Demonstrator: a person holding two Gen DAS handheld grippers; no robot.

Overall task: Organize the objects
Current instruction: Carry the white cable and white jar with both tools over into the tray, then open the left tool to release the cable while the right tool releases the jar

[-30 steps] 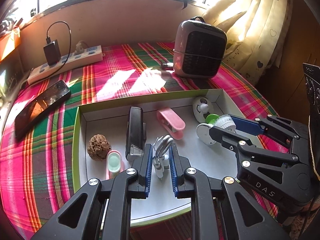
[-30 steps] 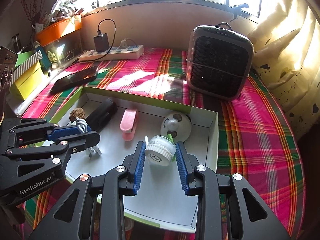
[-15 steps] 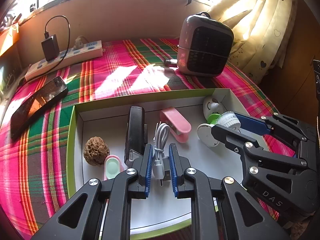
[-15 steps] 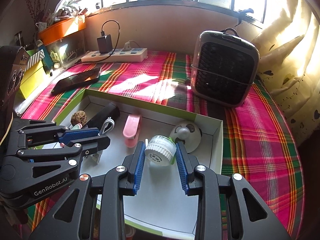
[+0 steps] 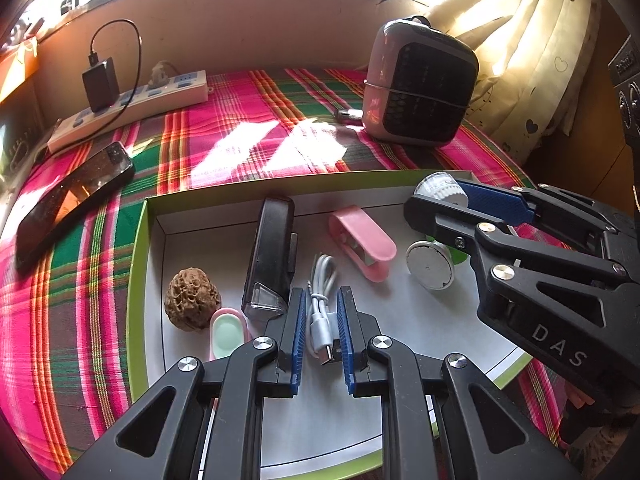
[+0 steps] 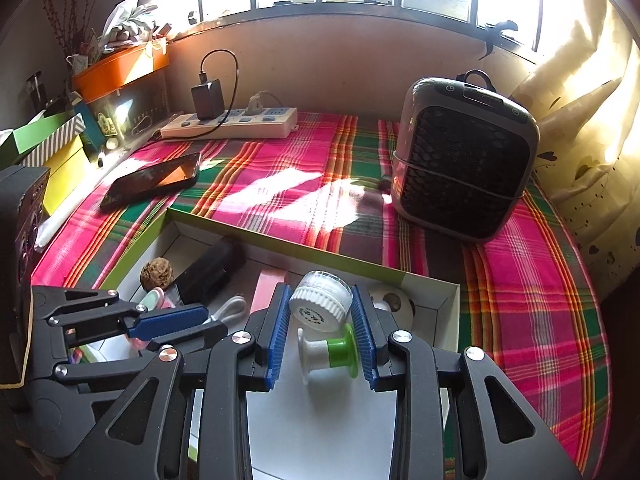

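Note:
A shallow white tray with a green rim [image 5: 138, 248] lies on the plaid cloth. My left gripper [image 5: 319, 304] is shut on a coiled white USB cable [image 5: 320, 312] and holds it over the tray. My right gripper [image 6: 320, 304] is shut on a small white ridged-lid jar [image 6: 322, 302], lifted above the tray; it also shows in the left wrist view [image 5: 440, 188]. Inside the tray lie a walnut [image 5: 192, 300], a black stapler-like case [image 5: 270, 256], a pink clip [image 5: 364, 246], a small pink-and-mint container [image 5: 226, 336] and a white-and-green spool [image 6: 328, 354].
A grey heater [image 6: 460, 160] stands at the back right of the tray. A black phone [image 5: 72, 204] lies to the left, a power strip with a charger [image 5: 132, 104] by the wall. Boxes and an orange planter [image 6: 120, 68] crowd the left side. Curtains hang at the right.
Both grippers have risen and pulled back with their loads. The jar is lifted clear of the spool, and the cable hangs straighter between the left fingers.

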